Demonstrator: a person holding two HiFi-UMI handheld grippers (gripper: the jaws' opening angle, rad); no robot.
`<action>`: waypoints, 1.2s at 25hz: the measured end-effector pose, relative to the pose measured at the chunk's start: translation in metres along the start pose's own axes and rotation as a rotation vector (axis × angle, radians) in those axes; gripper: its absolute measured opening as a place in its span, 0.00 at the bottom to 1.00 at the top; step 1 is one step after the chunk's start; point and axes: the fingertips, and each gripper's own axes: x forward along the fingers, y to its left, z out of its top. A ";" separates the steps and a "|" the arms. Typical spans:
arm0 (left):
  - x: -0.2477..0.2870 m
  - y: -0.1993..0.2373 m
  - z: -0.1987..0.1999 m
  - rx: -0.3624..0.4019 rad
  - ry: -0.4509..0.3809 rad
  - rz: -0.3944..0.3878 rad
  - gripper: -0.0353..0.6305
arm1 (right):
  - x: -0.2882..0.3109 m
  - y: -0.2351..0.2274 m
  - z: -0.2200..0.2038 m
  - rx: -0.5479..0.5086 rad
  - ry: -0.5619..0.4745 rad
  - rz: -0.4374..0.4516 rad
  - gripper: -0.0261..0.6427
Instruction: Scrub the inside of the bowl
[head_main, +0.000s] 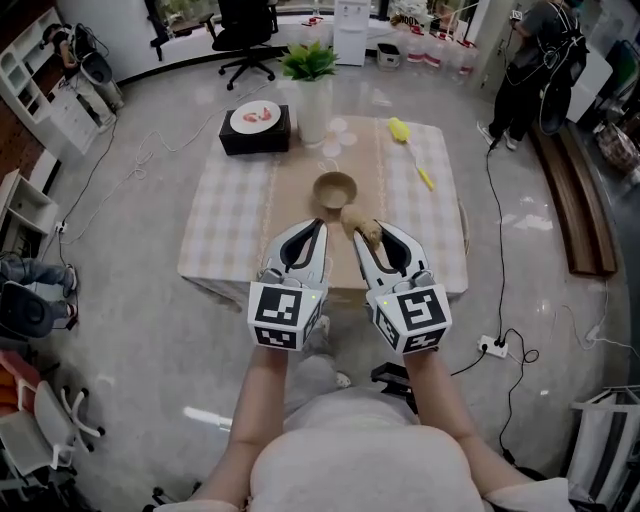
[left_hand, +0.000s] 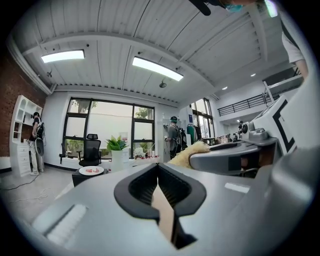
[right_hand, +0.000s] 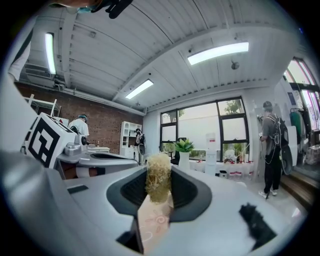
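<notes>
A bowl (head_main: 335, 189) sits mid-counter (head_main: 230, 220). Behind it stands a potted plant (head_main: 311, 85), a plate (head_main: 256, 116) on a box (head_main: 250, 142) at its left, a brush (head_main: 410, 145) at its right. Before the bowl, the right hand-held gripper (head_main: 370, 238) grips a scrubber (head_main: 360, 222).

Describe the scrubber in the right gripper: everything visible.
The scrubber is a tan, coarse, fibrous wad, loofah-like. It stands upright, clamped between the right gripper's pads, its frayed top poking past the fingertips. In the head view it hangs over the checked tablecloth, just on the near side of the wooden bowl, seemingly not touching it. Only the gripper touches it.
</notes>
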 end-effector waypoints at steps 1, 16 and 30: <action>0.007 0.005 -0.003 -0.001 0.008 -0.006 0.06 | 0.006 -0.005 -0.002 0.003 0.005 -0.006 0.19; 0.102 0.052 -0.065 0.009 0.207 -0.200 0.46 | 0.097 -0.057 -0.027 0.045 0.085 -0.091 0.19; 0.144 0.063 -0.118 -0.051 0.325 -0.481 0.94 | 0.154 -0.087 -0.045 0.069 0.146 -0.156 0.19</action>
